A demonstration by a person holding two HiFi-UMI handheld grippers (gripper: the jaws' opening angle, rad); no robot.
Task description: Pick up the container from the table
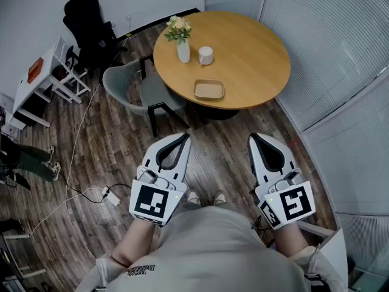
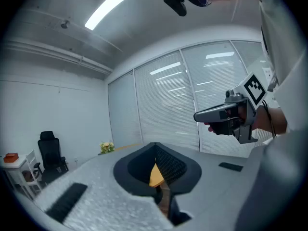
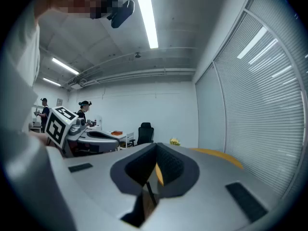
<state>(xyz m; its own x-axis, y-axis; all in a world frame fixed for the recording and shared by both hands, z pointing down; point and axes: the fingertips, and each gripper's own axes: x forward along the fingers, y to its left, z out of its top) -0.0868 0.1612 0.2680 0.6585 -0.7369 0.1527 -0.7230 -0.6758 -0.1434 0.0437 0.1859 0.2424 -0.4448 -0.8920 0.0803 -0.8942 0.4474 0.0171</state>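
A shallow tan container (image 1: 209,89) lies on the round wooden table (image 1: 255,59), near its front edge. Both grippers hang low over the floor, well short of the table. My left gripper (image 1: 183,137) is shut with nothing in it, its tips pointing toward the table. My right gripper (image 1: 253,139) is likewise shut and empty. In the left gripper view the jaws (image 2: 155,144) meet, and the right gripper (image 2: 231,117) shows alongside. The right gripper view shows its own jaws (image 3: 156,145) together, with the table's edge (image 3: 216,155) beyond. The container is hidden in both gripper views.
A vase of flowers (image 1: 182,41) and a white cup (image 1: 205,55) stand further back on the table. A grey chair (image 1: 127,87) sits at its left. A black office chair (image 1: 91,23), white desk (image 1: 42,78), floor cables and power strip (image 1: 112,196) lie left. Blinds (image 1: 346,72) line the right.
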